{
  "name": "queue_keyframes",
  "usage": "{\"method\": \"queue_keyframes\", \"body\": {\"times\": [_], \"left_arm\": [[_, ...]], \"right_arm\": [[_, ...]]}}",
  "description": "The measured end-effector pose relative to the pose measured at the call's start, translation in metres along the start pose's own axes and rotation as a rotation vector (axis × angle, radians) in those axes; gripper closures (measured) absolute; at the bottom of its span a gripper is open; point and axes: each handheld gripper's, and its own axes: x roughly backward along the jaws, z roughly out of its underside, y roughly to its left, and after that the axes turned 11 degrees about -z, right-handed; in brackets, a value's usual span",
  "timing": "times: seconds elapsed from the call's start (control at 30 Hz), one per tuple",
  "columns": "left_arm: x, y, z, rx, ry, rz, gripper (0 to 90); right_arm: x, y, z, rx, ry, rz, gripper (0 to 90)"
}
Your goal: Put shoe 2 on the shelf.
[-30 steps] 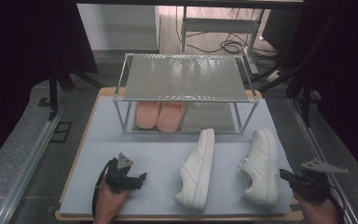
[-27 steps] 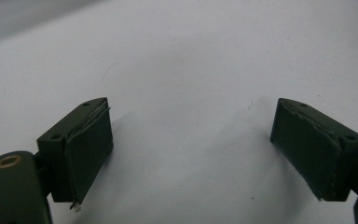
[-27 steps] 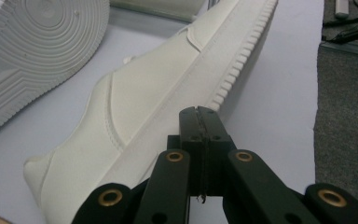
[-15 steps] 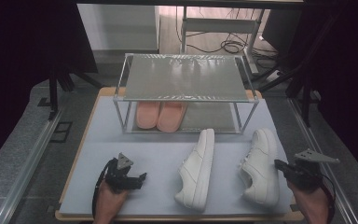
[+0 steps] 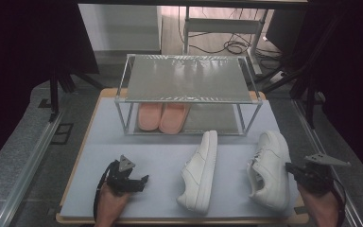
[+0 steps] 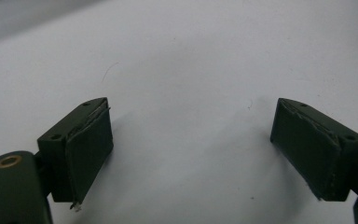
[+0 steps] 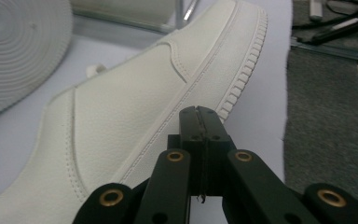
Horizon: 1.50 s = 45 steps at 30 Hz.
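While the right gripper (image 5: 293,167) rests at the outer side of the right sneaker (image 5: 268,169), its jaws pressed together on nothing, the work in hand appears to be the approach to that shoe; in the right gripper view the closed tips (image 7: 199,122) lie just beside the ribbed sole edge of the sneaker (image 7: 135,116), and whether they touch it cannot be told. The left gripper (image 5: 141,180) lies low over the pale mat (image 5: 160,151) near its front left, jaws spread wide, bare mat between its pads (image 6: 91,149); it holds nothing and stands well apart from the left sneaker (image 5: 199,171), which lies on its side with the sole turned toward the other shoe. Both sneakers sit on the mat in front of the rack (image 5: 186,94), apart from each other. As a judgement, the next move calls for the right jaws to open and take the shoe by its heel or collar, a firm bite being needed on smooth leather. Regarding containers: the two-tier rack carries a pair of pink slippers (image 5: 163,117) at the left of its lower shelf, side by side; the right part of that shelf and the top shelf hold nothing.
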Motion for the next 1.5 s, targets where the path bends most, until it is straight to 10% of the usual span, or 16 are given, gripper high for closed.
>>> {"method": "queue_keyframes", "body": {"times": [0.47,1.0,1.5], "left_arm": [[0.000,0.000,0.000,0.001,0.002,0.000,12.6],[0.000,0.000,0.000,0.001,0.002,0.000,12.6],[0.000,0.000,0.000,0.000,0.000,-0.001,12.7]], "right_arm": [[0.002,-0.026,0.027,-0.068,0.048,0.147,90.0],[-0.013,-0.047,0.042,-0.169,0.021,0.111,90.0],[-0.036,-0.043,0.038,-0.152,0.040,0.027,90.0]]}}
